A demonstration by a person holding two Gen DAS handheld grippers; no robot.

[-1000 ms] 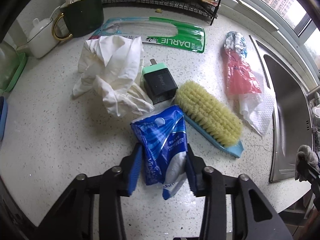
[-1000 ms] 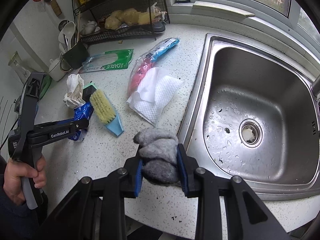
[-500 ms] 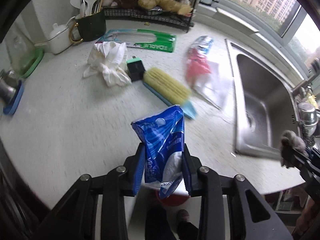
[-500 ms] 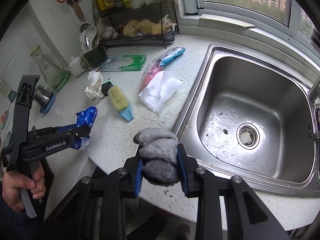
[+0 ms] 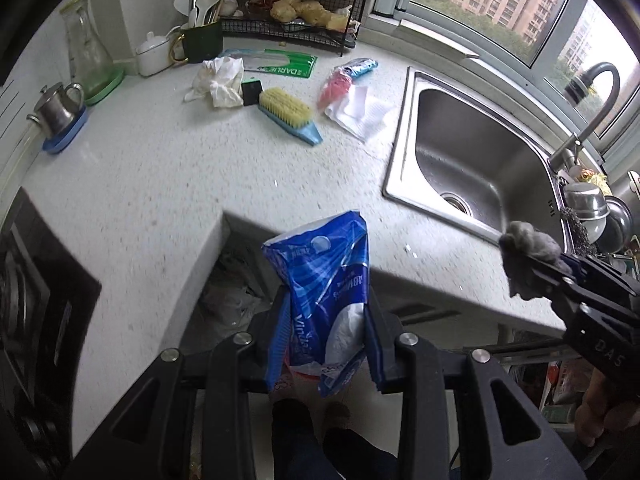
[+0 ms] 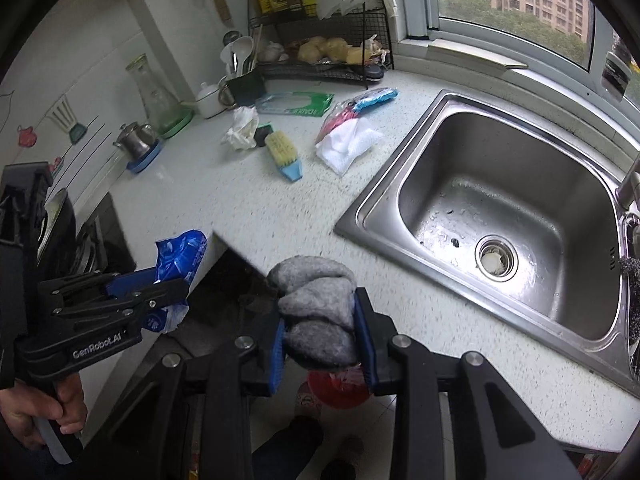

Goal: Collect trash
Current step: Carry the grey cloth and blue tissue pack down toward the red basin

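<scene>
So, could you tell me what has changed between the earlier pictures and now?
Both grippers pulled back from the counter past its edge: the left gripper carried off the blue packet, the right gripper the grey cloth. Both grips held. The brush, tissues and sink stayed put.

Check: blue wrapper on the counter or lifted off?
Lifted: the blue wrapper is pinched in the left gripper, past the counter edge.
</scene>
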